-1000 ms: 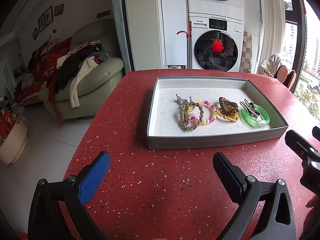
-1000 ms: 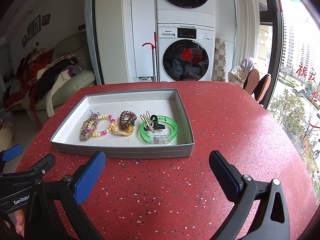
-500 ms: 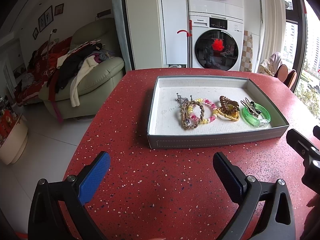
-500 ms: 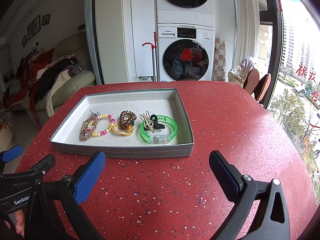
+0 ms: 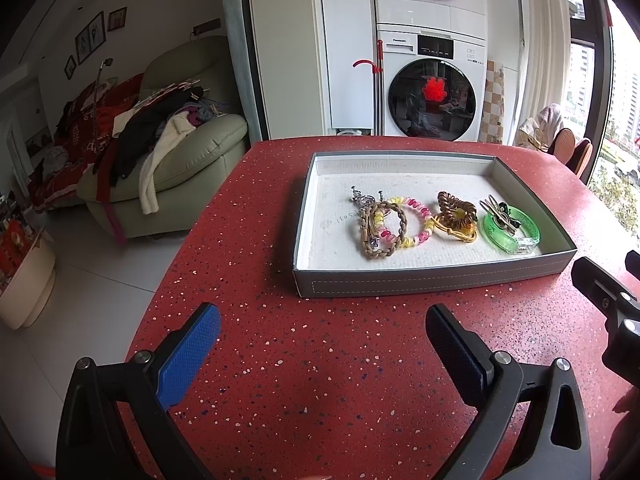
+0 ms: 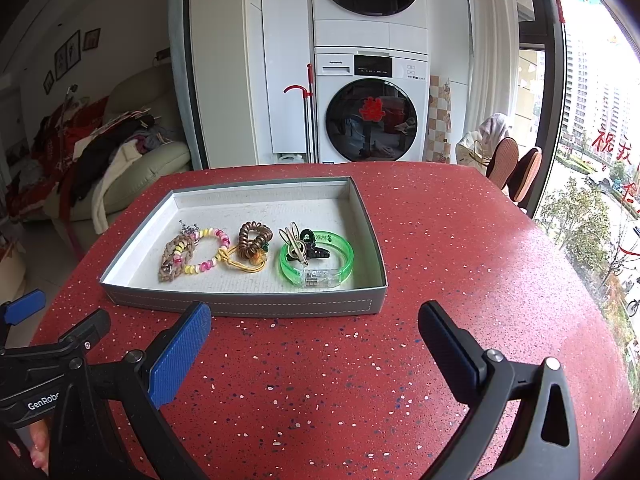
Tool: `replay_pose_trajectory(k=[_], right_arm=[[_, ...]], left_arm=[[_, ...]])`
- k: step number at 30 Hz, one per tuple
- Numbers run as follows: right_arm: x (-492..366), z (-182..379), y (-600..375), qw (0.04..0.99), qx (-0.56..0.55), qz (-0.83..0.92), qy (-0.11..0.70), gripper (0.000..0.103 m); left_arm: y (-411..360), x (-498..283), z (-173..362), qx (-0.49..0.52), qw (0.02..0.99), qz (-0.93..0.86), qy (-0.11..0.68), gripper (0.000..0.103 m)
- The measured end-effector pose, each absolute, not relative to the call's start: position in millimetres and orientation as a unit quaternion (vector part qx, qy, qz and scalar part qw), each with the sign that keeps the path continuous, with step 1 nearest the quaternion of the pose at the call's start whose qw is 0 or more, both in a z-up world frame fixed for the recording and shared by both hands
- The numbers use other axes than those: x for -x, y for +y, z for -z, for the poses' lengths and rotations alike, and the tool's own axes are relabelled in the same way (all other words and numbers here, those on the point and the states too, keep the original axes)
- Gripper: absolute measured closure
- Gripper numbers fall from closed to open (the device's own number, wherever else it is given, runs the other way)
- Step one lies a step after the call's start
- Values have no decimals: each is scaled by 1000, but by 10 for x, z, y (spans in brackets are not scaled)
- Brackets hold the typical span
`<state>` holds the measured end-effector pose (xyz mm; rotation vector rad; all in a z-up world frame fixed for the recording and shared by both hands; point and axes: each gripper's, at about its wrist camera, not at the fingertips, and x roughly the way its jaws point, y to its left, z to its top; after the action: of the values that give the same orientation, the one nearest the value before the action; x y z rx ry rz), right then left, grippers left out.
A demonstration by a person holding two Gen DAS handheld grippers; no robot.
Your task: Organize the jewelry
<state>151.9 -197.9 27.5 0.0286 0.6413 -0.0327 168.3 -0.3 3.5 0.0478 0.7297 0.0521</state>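
While you hold both tools low over the red speckled table (image 5: 280, 360), your left gripper (image 5: 320, 344) and right gripper (image 6: 312, 340) each stand with fingers spread wide and nothing between them, both on the near side of the grey tray (image 6: 248, 306), apart from its front wall. That wall is the only thing standing between your fingers and the jewelry. Beyond the table's far edge you see a stacked washer and dryer (image 6: 370, 108), a sofa (image 5: 180, 168) piled with clothes to the far left, and a window on the right. One tray lies with its long axis running left to right, and its pieces sit in a row along that axis toward the near wall: one braided brown bracelet (image 5: 378, 232), overlapped by one pink and yellow bead bracelet (image 5: 408, 220), one brown coil hair tie (image 6: 252, 240) touching a yellow elastic loop (image 6: 244, 266), and one green bangle (image 6: 320, 264) farthest right with a metal clip (image 6: 294, 244) and a dark clip (image 6: 316, 246) lying across it. The tray's far half holds only its pale lining.
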Motion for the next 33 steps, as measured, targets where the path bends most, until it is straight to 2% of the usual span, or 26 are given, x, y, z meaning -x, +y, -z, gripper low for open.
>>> replay_pose_trajectory(k=[33], right_arm=[[-1512,-284,-1975,949,-15,15,316,0]], left_arm=[[-3,-1696,-32,-23,932,-23,360,0]])
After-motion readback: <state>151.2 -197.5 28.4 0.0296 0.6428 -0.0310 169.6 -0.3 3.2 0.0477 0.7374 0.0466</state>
